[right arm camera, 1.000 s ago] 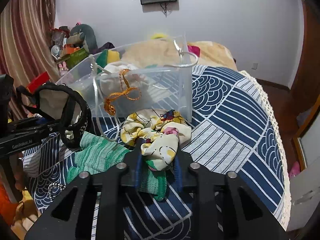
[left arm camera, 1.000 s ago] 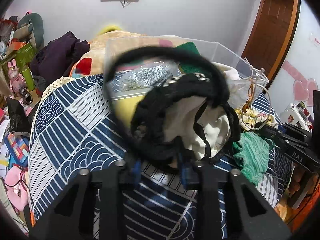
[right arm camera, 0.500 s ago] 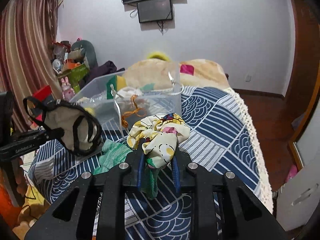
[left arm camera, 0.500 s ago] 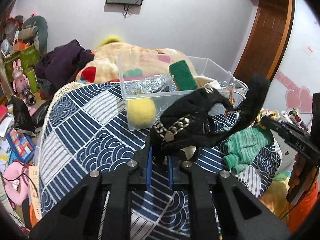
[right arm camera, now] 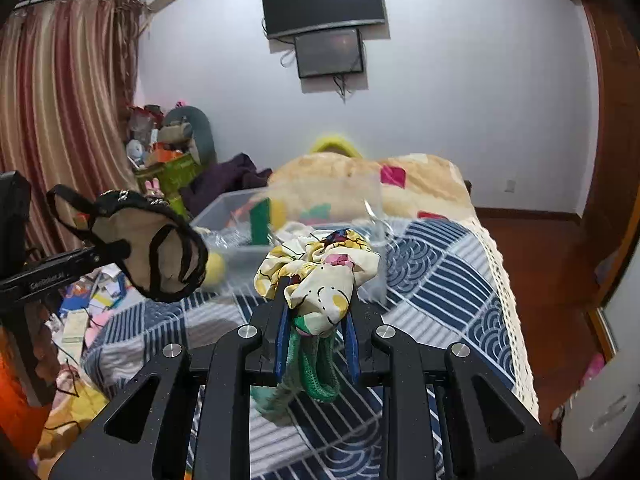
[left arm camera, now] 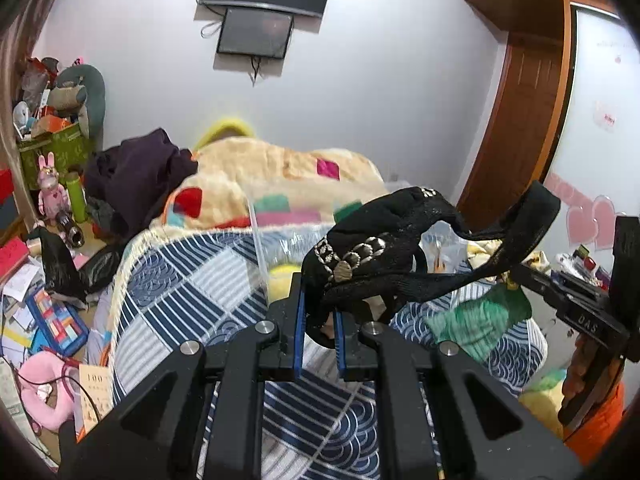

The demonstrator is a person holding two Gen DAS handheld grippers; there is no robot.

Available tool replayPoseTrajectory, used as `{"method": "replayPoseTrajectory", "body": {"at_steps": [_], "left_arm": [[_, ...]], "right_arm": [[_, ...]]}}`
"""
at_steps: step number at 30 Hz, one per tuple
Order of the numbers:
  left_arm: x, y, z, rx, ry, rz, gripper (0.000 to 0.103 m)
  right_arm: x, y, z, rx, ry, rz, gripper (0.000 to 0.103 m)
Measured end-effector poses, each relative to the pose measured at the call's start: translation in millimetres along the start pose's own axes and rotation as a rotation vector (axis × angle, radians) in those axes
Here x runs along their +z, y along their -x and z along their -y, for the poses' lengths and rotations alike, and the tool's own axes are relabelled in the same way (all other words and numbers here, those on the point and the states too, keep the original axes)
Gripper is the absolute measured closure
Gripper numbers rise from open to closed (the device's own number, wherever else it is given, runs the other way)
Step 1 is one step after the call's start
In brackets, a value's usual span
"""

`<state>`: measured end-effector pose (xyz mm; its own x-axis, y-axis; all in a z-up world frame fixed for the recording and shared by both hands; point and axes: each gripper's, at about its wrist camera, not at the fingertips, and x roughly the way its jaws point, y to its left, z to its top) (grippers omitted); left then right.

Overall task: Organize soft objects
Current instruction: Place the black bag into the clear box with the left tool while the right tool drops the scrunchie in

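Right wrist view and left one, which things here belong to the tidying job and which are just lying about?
Part of the job:
left gripper, shut on the black mask
right gripper, shut on the floral scrunchie and a green knit piece
clear plastic bin

Just lying about:
wall screens
purple clothes
striped curtain
pink bunny toy

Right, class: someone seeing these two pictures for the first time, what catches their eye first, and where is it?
A black garment hangs in the left gripper, lifted above the blue patterned bedspread. The right gripper is shut on a yellow flowered scrunchie with green knit fabric dangling below. Behind both sits a clear plastic bin.
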<state>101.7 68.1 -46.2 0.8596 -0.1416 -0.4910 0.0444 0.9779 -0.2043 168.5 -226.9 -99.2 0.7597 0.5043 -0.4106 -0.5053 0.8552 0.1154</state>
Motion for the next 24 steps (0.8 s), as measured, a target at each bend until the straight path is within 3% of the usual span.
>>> {"method": "replayPoseTrajectory", "body": {"at_steps": [7,15,24], "left_arm": [[21.7,-17.3,-13.9,-0.004,0.024,-0.009,0.091],[40.9,-48.1,-23.5,0.008,0.033,-0.02,0.091],[36.8,-100.0,-14.5,0.038,-0.02,-0.129,0.091]], "right_arm": [[22.8,-22.5,-9.4,0.008,0.018,0.034,0.082],[39.2,-63.3,-6.8,-0.018,-0.006,-0.001,0.082],[42.5,-94.9,-7.3,-0.048,-0.003,-0.072,0.082]]}}
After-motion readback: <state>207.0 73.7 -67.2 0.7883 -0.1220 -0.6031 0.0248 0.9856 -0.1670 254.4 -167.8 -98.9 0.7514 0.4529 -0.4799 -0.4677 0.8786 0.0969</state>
